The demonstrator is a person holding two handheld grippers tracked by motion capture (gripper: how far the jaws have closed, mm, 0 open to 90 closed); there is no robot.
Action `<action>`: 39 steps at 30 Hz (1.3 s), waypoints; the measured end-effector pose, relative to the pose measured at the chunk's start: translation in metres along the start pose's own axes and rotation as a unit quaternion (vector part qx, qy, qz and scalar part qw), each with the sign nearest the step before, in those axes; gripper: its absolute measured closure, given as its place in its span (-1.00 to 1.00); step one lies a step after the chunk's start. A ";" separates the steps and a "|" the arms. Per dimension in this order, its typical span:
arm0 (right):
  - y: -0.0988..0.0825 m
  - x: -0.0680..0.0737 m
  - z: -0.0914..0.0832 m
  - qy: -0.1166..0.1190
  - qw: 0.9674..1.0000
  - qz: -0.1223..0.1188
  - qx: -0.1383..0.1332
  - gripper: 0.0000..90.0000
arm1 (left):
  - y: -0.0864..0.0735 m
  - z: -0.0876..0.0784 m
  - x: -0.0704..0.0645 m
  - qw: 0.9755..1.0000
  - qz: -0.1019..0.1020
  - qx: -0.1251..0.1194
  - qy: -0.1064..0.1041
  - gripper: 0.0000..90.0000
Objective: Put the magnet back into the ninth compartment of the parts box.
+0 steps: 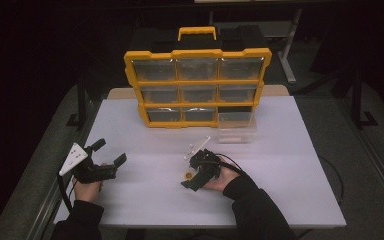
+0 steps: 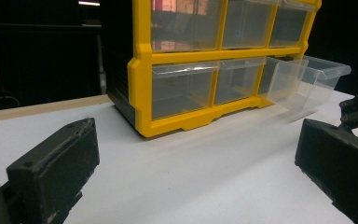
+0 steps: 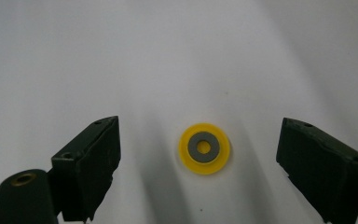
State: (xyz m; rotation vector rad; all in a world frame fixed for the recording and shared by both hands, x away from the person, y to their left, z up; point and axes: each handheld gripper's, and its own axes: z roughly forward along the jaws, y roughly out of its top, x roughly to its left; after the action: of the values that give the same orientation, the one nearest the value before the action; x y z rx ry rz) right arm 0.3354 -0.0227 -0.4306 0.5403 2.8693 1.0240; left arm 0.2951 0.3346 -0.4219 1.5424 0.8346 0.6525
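A small yellow disc with a grey ring on top lies flat on the white table, seen too as the disc. My right gripper points down over it, open, with one jaw on each side of the disc and not touching it. In the high view the right gripper is at table centre. My left gripper is open near the left edge, aimed at the yellow drawer cabinet. A clear drawer stands pulled out at the cabinet's lower right, also the drawer.
The cabinet has clear drawers in three rows and a yellow handle on top. A dark floor surrounds the table. Bare white surface lies in front of the cabinet and at the right.
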 end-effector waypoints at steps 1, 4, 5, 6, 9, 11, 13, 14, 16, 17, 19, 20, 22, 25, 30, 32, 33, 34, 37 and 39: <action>0.000 0.000 0.001 0.001 1.000 0.000 0.003 -0.69 | 0.000 0.000 0.000 1.000 -0.001 -0.001 0.000 -1.00; 0.001 0.001 0.002 0.004 1.000 -0.004 0.006 -0.65 | 0.000 0.000 0.000 1.000 -0.001 -0.001 0.000 -1.00; 0.001 0.002 0.003 0.006 1.000 -0.006 0.012 -0.49 | 0.000 0.000 0.000 1.000 -0.001 -0.001 0.000 -1.00; 0.001 0.003 0.004 0.005 1.000 -0.007 0.013 -0.46 | 0.000 0.000 0.000 1.000 -0.001 0.000 0.000 -1.00; 0.001 0.002 0.006 0.002 1.000 -0.007 0.017 -0.39 | 0.000 0.000 0.000 1.000 -0.001 0.000 0.000 -1.00; 0.001 0.002 0.007 0.002 1.000 -0.004 0.016 -0.32 | 0.000 0.000 0.000 1.000 -0.001 0.000 0.000 -1.00; 0.001 0.002 0.007 -0.007 1.000 -0.004 0.019 -0.28 | 0.000 0.000 0.000 1.000 -0.001 0.000 0.000 -1.00; 0.001 0.002 0.007 -0.007 1.000 -0.004 0.019 -0.28 | 0.000 0.000 0.000 1.000 -0.001 0.000 0.000 -1.00; 0.001 0.002 0.008 -0.018 0.999 -0.001 0.031 -0.16 | 0.000 0.000 0.000 1.000 -0.002 0.000 0.000 -1.00; 0.001 0.003 0.008 -0.018 0.999 -0.001 0.035 -0.11 | 0.000 0.000 0.000 1.000 -0.002 0.000 0.000 -1.00; 0.000 0.003 0.009 -0.023 0.999 -0.003 0.039 -0.03 | 0.000 0.000 0.000 1.000 0.002 0.003 0.000 -1.00; 0.001 0.003 0.009 -0.025 0.999 -0.004 0.038 0.04 | 0.000 0.001 0.000 1.000 0.001 0.003 0.000 -1.00; 0.001 0.003 0.008 -0.026 0.999 -0.005 0.035 0.19 | 0.000 0.001 0.000 1.000 0.001 0.002 0.000 -1.00; 0.001 0.004 0.008 -0.031 0.999 -0.009 0.036 0.29 | 0.000 0.000 0.000 1.000 0.001 0.002 0.000 -1.00; 0.001 0.006 0.008 -0.036 0.999 -0.020 0.033 0.36 | 0.000 0.001 0.000 1.000 0.001 0.001 0.000 -1.00; 0.001 0.006 0.008 -0.036 0.999 -0.019 0.032 0.36 | 0.000 0.001 0.000 1.000 0.000 0.001 0.000 -1.00; 0.001 0.006 0.007 -0.035 0.999 -0.017 0.031 0.36 | 0.000 0.001 0.000 1.000 0.000 0.001 0.000 -1.00; 0.001 0.006 0.007 -0.034 0.999 -0.016 0.030 0.36 | 0.000 0.000 0.000 1.000 0.001 0.001 0.000 -1.00; 0.002 0.006 0.004 -0.031 0.999 -0.015 0.022 0.37 | 0.000 0.001 0.000 1.000 0.001 0.001 0.000 -1.00; 0.002 0.006 0.002 -0.032 0.999 -0.013 0.022 0.37 | 0.000 0.001 0.000 1.000 0.001 0.002 0.000 -1.00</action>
State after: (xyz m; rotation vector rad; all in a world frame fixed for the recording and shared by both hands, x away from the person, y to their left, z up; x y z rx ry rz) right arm 0.3305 -0.0178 -0.4303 0.5266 2.8403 0.9242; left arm 0.2954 0.3342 -0.4223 1.5464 0.8346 0.6531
